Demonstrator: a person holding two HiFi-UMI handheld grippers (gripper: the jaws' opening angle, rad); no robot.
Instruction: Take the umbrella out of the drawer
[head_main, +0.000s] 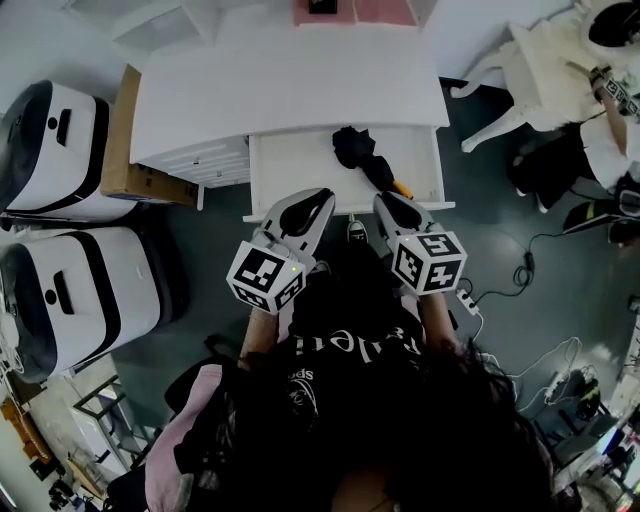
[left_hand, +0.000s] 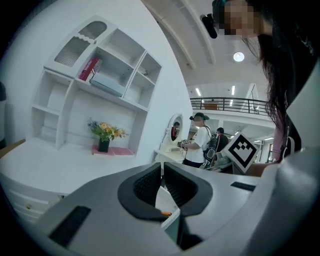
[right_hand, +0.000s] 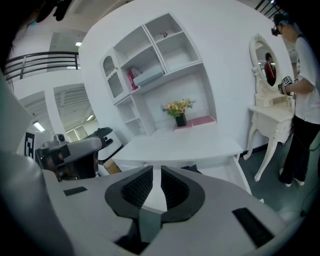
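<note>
My left gripper (head_main: 318, 196) and right gripper (head_main: 386, 202) hang side by side just short of the front edge of the open drawer (head_main: 290, 165). The pads of each are drawn together to a thin slit, with nothing between them. The umbrella (head_main: 358, 152) lies in the drawer as a folded black bundle against the back edge, right of the middle. Its shaft runs towards the front right corner and ends in an orange handle tip (head_main: 402, 188).

I judge it light, and part soft, part stiff. The canopy cloth looks loose and crumpled, so it would squash and slip under my pads, while the shaft and handle should be rigid. The handle end looks the better hold, and my right gripper is nearest to it; its pads must part first.

The drawer is white and pulled out from under a white desk (head_main: 290, 90). At the desk's back edge stands a shelf unit with a flower vase (right_hand: 177, 114). By the desk's left edge are a cardboard box (head_main: 122, 140) and two white cases (head_main: 60, 150). The floor is dark, with cables (head_main: 520, 272) to the right
</note>
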